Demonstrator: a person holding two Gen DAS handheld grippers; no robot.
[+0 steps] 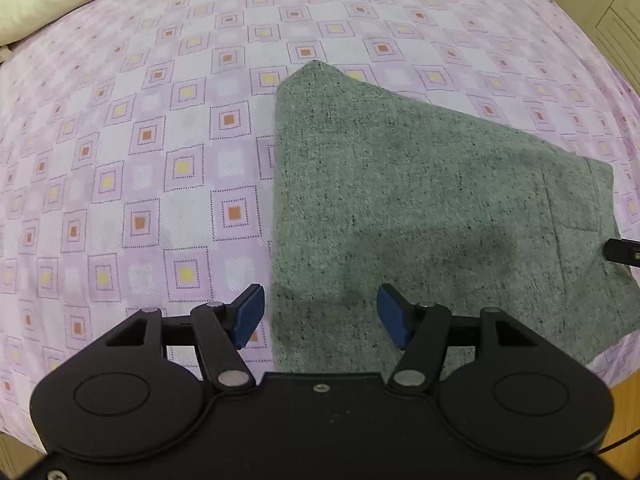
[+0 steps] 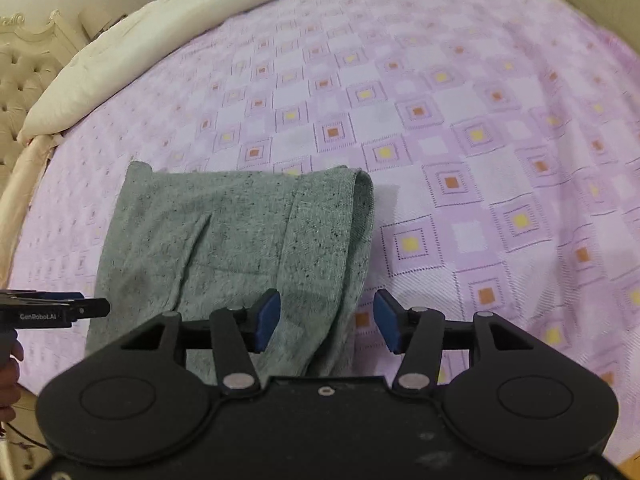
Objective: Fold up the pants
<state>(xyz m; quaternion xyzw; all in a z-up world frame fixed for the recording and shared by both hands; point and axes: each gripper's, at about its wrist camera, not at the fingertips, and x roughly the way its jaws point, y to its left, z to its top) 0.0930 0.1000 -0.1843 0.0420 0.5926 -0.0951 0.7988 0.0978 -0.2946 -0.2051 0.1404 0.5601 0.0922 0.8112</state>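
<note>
The grey speckled pants (image 1: pixel 432 208) lie folded flat on the bed, near its front edge. In the left wrist view my left gripper (image 1: pixel 320 316) is open, hovering over the pants' left edge, holding nothing. In the right wrist view the pants (image 2: pixel 224 240) lie left of centre, with a rolled edge on their right side. My right gripper (image 2: pixel 326 322) is open above that right edge, empty. The left gripper's tip shows at the left of the right wrist view (image 2: pixel 80 308), and the right gripper's tip at the right of the left wrist view (image 1: pixel 622 252).
A purple checked bedsheet (image 1: pixel 160 160) covers the bed. A cream duvet (image 2: pixel 160 36) lies along the far side by a tufted headboard (image 2: pixel 20 92). Wooden furniture (image 1: pixel 612 12) stands at the far right. The bed's front edge runs just below the grippers.
</note>
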